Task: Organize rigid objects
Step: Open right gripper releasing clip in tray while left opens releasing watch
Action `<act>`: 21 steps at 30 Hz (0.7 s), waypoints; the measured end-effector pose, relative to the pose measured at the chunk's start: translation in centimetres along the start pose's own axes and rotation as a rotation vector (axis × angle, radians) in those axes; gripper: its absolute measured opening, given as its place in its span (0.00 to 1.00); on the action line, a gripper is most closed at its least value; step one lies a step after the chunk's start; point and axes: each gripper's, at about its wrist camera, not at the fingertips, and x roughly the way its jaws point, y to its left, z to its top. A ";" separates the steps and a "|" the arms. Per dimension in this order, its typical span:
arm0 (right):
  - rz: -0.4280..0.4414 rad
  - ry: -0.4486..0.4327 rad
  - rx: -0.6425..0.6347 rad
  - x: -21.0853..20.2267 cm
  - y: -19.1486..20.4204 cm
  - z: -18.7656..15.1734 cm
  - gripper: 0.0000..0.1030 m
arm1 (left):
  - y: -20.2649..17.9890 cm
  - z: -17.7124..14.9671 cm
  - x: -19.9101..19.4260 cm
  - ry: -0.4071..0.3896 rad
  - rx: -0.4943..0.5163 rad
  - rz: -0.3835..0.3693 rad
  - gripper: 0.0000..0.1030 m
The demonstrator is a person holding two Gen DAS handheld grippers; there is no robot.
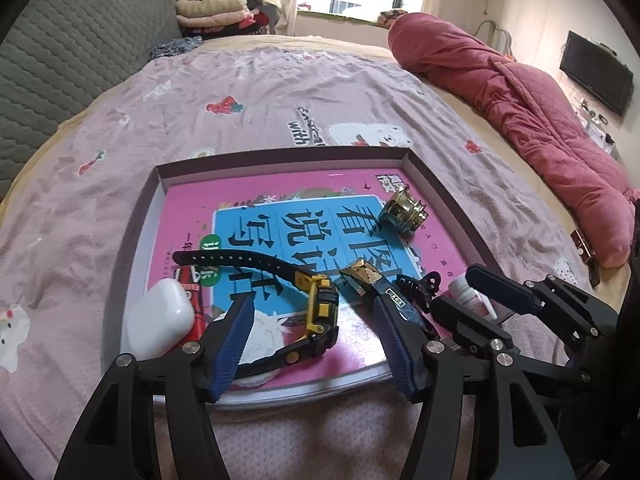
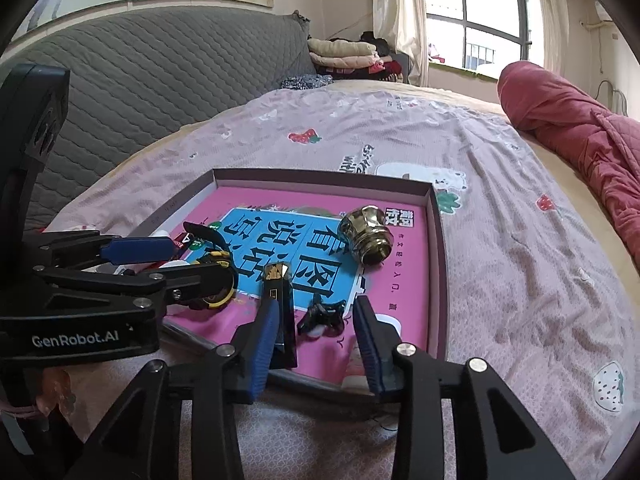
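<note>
A shallow cardboard box lid (image 1: pixel 448 196) on the bed holds a pink book, a black-and-yellow wristwatch (image 1: pixel 316 312), a gold bottle cap (image 2: pixel 366 236) and a black hair claw (image 2: pixel 322 314). The left gripper (image 1: pixel 316 336) gapes around the watch (pads clear of it). The right gripper (image 2: pixel 316 344) stands part open, with a dark gold-tipped case (image 2: pixel 282 308) just beside its left pad, unheld.

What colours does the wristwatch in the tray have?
The wristwatch is black with yellow trim around its case. The left wrist view shows it best.

Black-yellow watch (image 1: pixel 320 308); pink-blue book (image 1: pixel 280 232); white case (image 1: pixel 158 322); gold knob (image 2: pixel 366 234).
</note>
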 end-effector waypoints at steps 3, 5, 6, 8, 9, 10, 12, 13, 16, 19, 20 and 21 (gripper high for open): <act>-0.010 -0.024 -0.010 -0.6 0.2 0.0 0.40 | 0.3 0.0 -0.7 -0.010 -0.004 0.002 0.62; -0.012 -0.039 -0.014 -1.1 0.3 0.0 0.44 | 0.5 -0.2 -1.1 -0.013 -0.008 0.007 0.63; -0.013 -0.042 -0.015 -1.2 0.3 0.1 0.44 | 0.6 -0.2 -1.2 -0.015 -0.011 0.006 0.63; -0.015 -0.049 -0.017 -1.5 0.4 0.0 0.45 | 0.6 -0.4 -1.6 -0.019 -0.008 0.010 0.63; -0.019 -0.050 -0.019 -1.7 0.4 0.0 0.45 | 0.6 -0.5 -1.8 -0.020 -0.006 0.011 0.63; -0.022 -0.051 -0.020 -1.8 0.5 0.0 0.45 | 0.7 -0.6 -2.0 -0.024 -0.006 0.011 0.64; -0.027 -0.057 -0.015 -2.3 0.5 -0.1 0.45 | 0.7 -0.7 -2.4 -0.030 -0.005 0.016 0.65; -0.027 -0.061 -0.011 -2.6 0.6 -0.1 0.45 | 0.8 -0.8 -2.7 -0.034 -0.005 0.015 0.67; -0.033 -0.080 0.009 -3.6 0.6 0.0 0.45 | 0.8 -1.0 -3.5 -0.049 -0.005 0.024 0.71; -0.023 -0.090 0.036 -4.4 0.7 -0.2 0.45 | 1.1 -1.3 -4.4 -0.066 -0.013 0.038 0.72; -0.029 -0.090 0.039 -4.6 0.8 -0.2 0.46 | 1.1 -1.4 -4.7 -0.069 -0.014 0.040 0.72; -0.033 -0.089 0.040 -4.7 0.8 -0.2 0.46 | 1.2 -1.5 -5.0 -0.071 -0.014 0.044 0.73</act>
